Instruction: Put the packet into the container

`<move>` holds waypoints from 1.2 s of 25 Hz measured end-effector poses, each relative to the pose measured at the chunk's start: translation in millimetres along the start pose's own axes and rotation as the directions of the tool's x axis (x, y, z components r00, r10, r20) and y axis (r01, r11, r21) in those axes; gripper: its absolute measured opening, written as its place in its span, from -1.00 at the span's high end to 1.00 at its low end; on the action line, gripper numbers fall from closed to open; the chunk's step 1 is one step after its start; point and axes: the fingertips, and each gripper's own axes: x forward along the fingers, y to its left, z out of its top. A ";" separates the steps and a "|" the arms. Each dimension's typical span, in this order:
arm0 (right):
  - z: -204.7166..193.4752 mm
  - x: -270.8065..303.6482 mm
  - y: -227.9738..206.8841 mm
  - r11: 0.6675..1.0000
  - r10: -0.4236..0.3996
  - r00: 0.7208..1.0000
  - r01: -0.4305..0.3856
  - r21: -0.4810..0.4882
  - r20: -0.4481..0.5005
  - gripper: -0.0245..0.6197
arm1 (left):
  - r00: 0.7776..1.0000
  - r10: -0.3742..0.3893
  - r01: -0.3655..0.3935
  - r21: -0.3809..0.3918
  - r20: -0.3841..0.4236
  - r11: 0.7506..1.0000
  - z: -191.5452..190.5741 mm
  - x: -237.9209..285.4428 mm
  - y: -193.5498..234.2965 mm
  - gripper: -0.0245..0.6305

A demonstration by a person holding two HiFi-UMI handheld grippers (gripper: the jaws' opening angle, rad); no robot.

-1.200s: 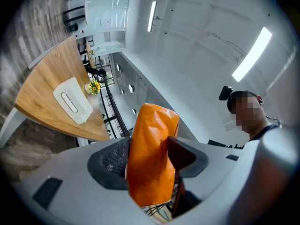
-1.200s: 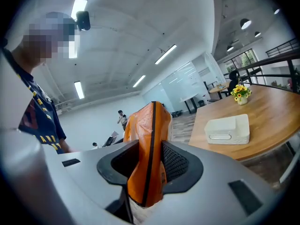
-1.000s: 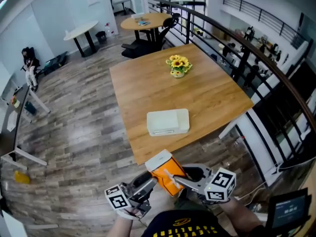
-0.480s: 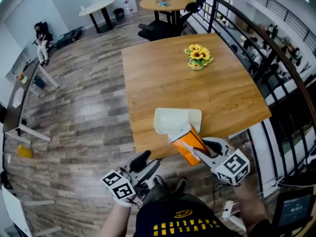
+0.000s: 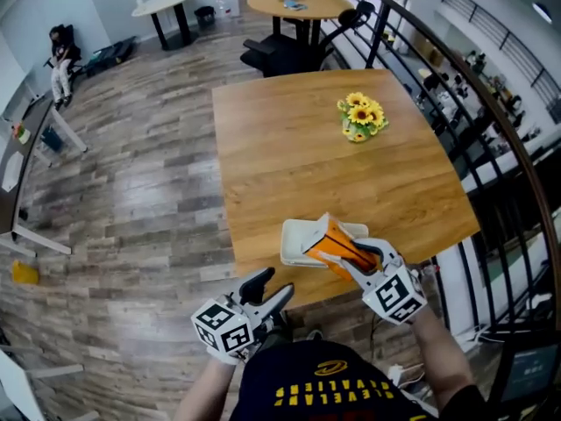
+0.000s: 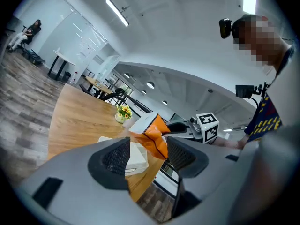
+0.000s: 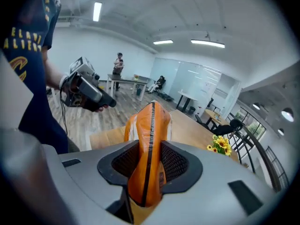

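— Which step is being carried out?

— The carry, nearly finished. The orange packet point(image 5: 330, 240) is gripped upright in the right tongs point(image 5: 340, 253). From the head view it is held just above the white container point(image 5: 294, 243), which is set near the front edge of the tabletop point(image 5: 280, 147).

— And the left tongs point(image 5: 269, 288)?

— They are held apart with nothing gripped, off the tabletop's near edge.

— What is called for next?

— By the look of it, the packet should be lowered inside the container's walls before the grip is released. If it is let go high or tilted, it may be tipped over the rim.
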 end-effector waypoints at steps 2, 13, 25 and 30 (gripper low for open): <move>1.5 18.7 -1.0 0.997 0.005 0.999 -0.008 -0.079 -0.042 0.47 | 1.000 -0.010 0.010 0.000 -0.024 1.000 -3.3 3.3 16.6 0.20; -20.7 89.0 11.4 0.911 -0.025 0.979 -0.062 -0.408 -0.203 0.47 | 0.995 -0.018 0.009 -0.090 -0.099 0.996 -11.2 4.9 70.2 0.20; -52.6 128.8 31.2 0.854 0.060 0.959 -0.194 -0.483 -0.277 0.47 | 0.995 0.017 -0.030 -0.127 -0.099 0.991 -12.2 23.7 74.0 0.20; -60.2 139.7 40.0 0.854 0.107 0.949 -0.240 -0.461 -0.296 0.47 | 0.994 0.019 -0.034 -0.131 -0.110 0.991 -14.5 28.4 74.6 0.20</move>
